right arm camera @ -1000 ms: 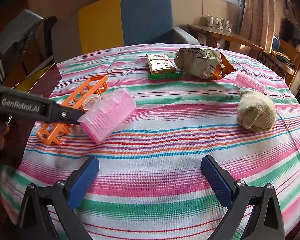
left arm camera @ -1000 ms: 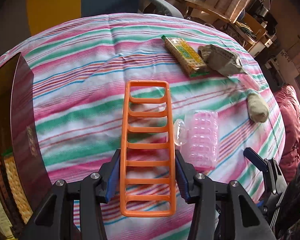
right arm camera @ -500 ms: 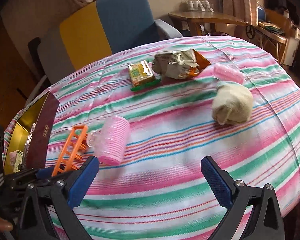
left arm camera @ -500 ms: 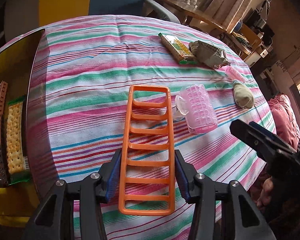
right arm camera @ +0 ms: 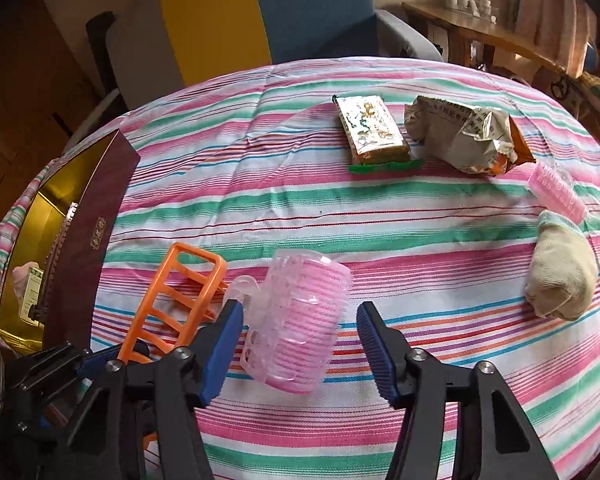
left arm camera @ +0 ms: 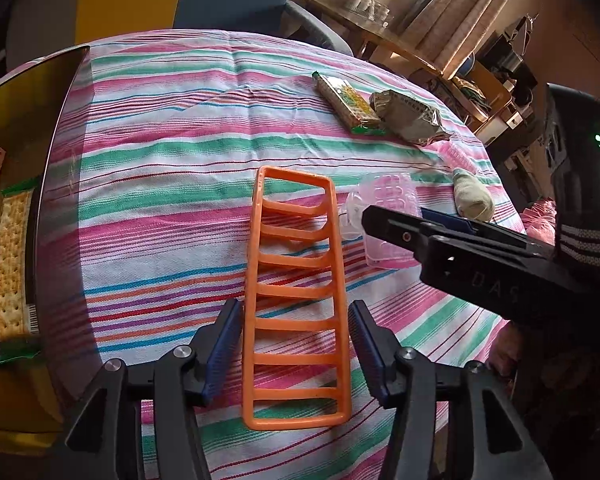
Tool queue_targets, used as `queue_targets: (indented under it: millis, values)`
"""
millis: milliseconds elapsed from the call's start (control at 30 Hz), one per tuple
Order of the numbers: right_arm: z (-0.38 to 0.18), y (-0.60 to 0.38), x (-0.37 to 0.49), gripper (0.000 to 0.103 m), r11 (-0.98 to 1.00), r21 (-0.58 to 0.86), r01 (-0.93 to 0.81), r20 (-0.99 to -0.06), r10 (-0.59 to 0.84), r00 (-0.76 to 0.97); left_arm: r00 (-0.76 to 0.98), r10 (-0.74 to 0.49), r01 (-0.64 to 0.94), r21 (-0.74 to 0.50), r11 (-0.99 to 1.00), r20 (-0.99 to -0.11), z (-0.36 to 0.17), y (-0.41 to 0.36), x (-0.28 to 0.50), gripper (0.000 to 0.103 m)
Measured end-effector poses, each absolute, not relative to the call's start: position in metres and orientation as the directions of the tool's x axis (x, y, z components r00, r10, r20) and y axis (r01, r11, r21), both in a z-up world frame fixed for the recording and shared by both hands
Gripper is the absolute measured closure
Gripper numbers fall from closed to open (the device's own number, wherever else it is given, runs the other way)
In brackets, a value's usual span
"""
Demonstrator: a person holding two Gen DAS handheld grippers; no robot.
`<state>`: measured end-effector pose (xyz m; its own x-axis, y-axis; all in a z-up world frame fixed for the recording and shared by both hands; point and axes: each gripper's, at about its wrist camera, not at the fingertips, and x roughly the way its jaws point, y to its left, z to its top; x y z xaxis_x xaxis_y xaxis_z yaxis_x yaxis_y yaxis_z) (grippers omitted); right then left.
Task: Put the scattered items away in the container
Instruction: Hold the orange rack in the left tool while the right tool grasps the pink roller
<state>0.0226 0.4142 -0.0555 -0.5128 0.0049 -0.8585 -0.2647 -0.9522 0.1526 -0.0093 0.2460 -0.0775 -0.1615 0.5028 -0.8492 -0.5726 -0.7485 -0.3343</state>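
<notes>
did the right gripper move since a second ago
Yes. The right gripper has closed in on the big pink hair roller, which lay farther off on the striped cloth; its jaws are closing with the roller between them.

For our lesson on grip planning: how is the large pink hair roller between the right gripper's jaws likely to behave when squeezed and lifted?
The large pink hair roller is cylindrical and lies on its side, so it probably rolls if nudged. Its thin, hollow-looking plastic suggests it is light and may flex. The ridged surface should resist slipping.
</notes>
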Motion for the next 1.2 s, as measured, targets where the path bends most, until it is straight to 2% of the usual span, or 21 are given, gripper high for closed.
queue_targets:
  millis: [267, 333, 367, 400, 633, 933, 1000, 1200]
  values:
    - [-0.05, 0.44, 0.061, 0.056, -0.94, 0.141, -0.31, -0.854, 0.043, -0.518, -0.159, 0.505, -0.587, -0.33, -0.739, -0.848, -0.076, 0.247, -0.007, 0.043]
    - [-0.047, 0.445, 0.074, 0.049, -0.935, 0.17, -0.312, -0.84, 0.028, -0.542, -0.157, 0.503, -0.589, -0.329, -0.738, -0.85, -0.076, 0.248, -0.008, 0.043]
    - [-0.045, 0.446, 0.079, 0.038, -0.933, 0.184, -0.311, -0.832, 0.021, -0.554, -0.157, 0.501, -0.591, -0.326, -0.738, -0.851, -0.076, 0.248, -0.008, 0.042]
    - [-0.043, 0.445, 0.083, 0.033, -0.932, 0.19, -0.308, -0.825, 0.018, -0.564, -0.158, 0.497, -0.593, -0.321, -0.739, -0.853, -0.075, 0.249, -0.007, 0.042]
    - [-0.038, 0.424, 0.083, 0.02, -0.96, 0.111, -0.257, -0.813, 0.061, -0.579, -0.174, 0.458, -0.621, -0.264, -0.738, -0.872, -0.073, 0.258, -0.008, 0.042]
    - [-0.06, 0.421, 0.064, 0.023, -0.961, 0.053, -0.271, -0.83, 0.109, -0.547, -0.187, 0.432, -0.652, -0.217, -0.727, -0.882, -0.075, 0.27, -0.017, 0.042]
    - [-0.063, 0.422, 0.062, 0.038, -0.959, 0.037, -0.28, -0.832, 0.126, -0.541, -0.19, 0.431, -0.652, -0.215, -0.727, -0.882, -0.075, 0.272, -0.02, 0.042]
    - [-0.065, 0.428, 0.068, 0.041, -0.95, 0.042, -0.309, -0.82, 0.144, -0.554, -0.207, 0.434, -0.655, -0.205, -0.727, -0.877, -0.078, 0.275, -0.022, 0.042]
